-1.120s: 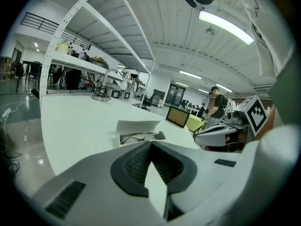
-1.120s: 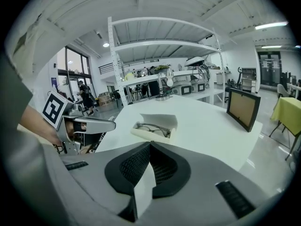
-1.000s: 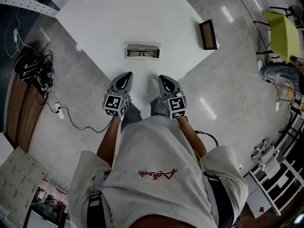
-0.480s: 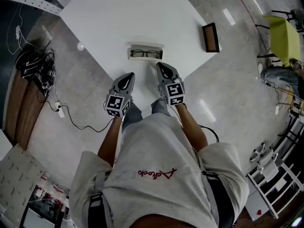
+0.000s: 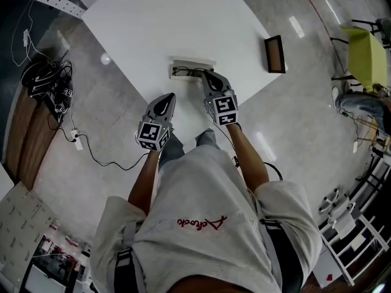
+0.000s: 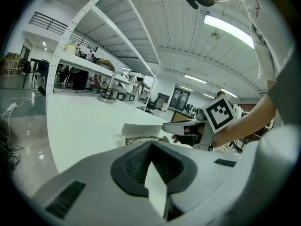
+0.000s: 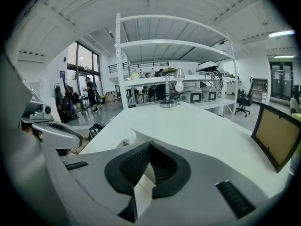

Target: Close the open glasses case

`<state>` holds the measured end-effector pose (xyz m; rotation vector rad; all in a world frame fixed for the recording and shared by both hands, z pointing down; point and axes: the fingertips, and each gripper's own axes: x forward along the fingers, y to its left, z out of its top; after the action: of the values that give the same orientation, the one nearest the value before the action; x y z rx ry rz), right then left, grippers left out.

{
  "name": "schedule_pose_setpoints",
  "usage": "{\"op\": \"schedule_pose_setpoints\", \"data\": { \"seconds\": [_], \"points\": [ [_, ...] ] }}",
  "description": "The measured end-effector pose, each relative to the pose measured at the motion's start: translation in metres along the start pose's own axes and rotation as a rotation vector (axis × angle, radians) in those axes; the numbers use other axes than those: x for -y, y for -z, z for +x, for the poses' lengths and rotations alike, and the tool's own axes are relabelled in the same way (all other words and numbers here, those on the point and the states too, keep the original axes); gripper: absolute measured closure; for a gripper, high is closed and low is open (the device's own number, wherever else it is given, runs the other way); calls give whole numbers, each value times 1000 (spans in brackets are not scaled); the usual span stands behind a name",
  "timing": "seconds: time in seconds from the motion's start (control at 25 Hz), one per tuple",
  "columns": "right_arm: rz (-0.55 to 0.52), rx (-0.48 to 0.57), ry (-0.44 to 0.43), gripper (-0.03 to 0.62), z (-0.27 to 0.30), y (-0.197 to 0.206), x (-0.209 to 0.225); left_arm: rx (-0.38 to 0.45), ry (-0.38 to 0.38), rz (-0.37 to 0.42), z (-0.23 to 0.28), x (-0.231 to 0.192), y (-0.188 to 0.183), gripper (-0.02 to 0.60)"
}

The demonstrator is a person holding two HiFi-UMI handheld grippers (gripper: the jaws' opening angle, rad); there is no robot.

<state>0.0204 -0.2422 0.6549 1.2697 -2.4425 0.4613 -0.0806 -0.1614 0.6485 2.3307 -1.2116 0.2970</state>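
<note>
- Desk [image 5: 153,29]: white, broad.
- Right gripper [image 5: 203,74], fingers closed, has advanced to the right end of the glasses case [image 5: 183,65].
- Left gripper [image 5: 167,97] hangs back, fingers closed.
- Glasses case lies open near the desk's corner; closing can start.

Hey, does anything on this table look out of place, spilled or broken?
Nothing spilled or broken. The white glasses case lies open on the white table with dark-framed glasses inside. Only the black-framed brown panel sits close to the table's edge, where a knock might tip it off.
</note>
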Motion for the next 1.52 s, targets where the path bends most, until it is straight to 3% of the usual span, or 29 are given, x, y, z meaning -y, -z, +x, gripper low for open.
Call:
{"op": "schedule_pose_setpoints", "data": {
  "seconds": [0.32, 0.84, 1.0, 1.12, 1.2, 1.28, 1.4, 1.52],
  "points": [
    [-51, -15, 9, 582, 14, -7, 8, -4, 1, -4, 1, 0, 1, 555],
    [-993, -187, 89, 582, 22, 6, 5, -11, 0, -25, 5, -8, 2, 555],
    [-989, -171, 88, 575, 19, 6, 3, -8, 3, -33, 3, -7, 4, 555],
    [-957, -183, 78, 450, 18, 8, 4, -10, 4, -36, 3, -6, 5, 557],
    [-948, -203, 81, 434, 20, 10, 8, -9, 2, -38, 2, -7, 5, 555],
    [-942, -218, 81, 436, 23, 11, 11, -9, 1, -38, 2, -7, 5, 557],
    [-928, -219, 95, 515, 24, 10, 16, -9, 3, -39, 3, -6, 6, 557],
    [-919, -213, 84, 537, 25, 10, 15, -11, 1, -39, 2, -8, 6, 555]
  ]
}}
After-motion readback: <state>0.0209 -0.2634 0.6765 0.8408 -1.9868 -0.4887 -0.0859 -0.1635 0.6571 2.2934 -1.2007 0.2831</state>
